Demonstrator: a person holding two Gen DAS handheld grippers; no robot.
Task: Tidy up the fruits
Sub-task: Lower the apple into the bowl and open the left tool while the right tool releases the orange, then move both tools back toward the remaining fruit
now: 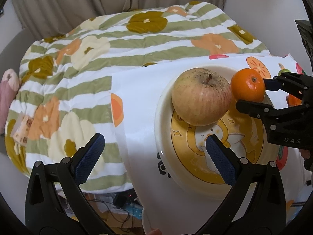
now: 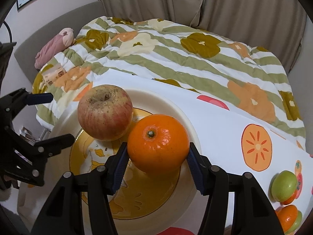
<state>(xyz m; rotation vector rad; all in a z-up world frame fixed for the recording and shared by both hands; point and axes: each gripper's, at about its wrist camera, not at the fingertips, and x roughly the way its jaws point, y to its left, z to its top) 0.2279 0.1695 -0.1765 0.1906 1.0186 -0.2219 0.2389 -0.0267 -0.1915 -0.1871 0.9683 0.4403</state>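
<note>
Beige curtains back a flowered quilt. Over the plate [image 2: 187, 117], just beside the apple [image 2: 105, 113], the right gripper [image 2: 156, 154] clamps the orange [image 2: 158, 142], stem upward; the left gripper [image 1: 154, 156] hangs spread, empty, nearer the apple.

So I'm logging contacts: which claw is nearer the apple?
Right. The right claw grips the orange touching the apple; the left claw hangs open, short of it.
</note>
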